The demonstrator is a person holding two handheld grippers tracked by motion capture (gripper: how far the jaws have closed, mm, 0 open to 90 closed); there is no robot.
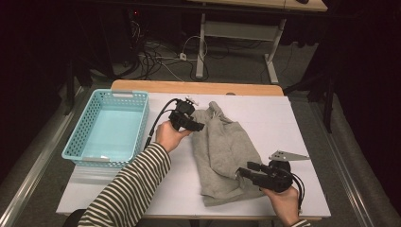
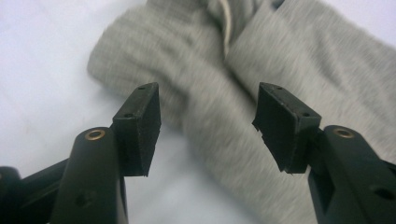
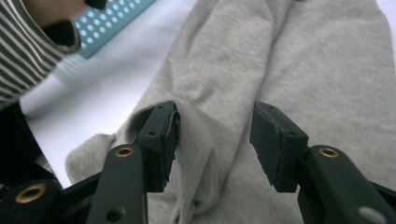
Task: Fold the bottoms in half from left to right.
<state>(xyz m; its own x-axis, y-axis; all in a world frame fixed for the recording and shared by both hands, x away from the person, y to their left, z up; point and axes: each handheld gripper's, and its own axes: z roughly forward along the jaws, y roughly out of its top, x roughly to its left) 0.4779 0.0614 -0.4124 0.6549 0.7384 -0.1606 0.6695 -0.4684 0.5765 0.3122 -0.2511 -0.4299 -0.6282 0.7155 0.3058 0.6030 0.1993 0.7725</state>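
Shorts (image 1: 222, 156) lie crumpled on the bench (image 1: 302, 123), basket (image 1: 90, 156) empty. Left gripper (image 2: 208, 126) and right gripper (image 3: 215, 140) gape open, holding nothing; folding probably barely begun.

We see a light blue basket (image 1: 85, 153) standing at the left of the white bench (image 1: 279, 123), and beyond it cables (image 1: 156, 59) lying on the floor beside a desk frame (image 1: 236, 30).

We are finding no words, labels, brand marks, numbers or signs that can be read anywhere in these views.
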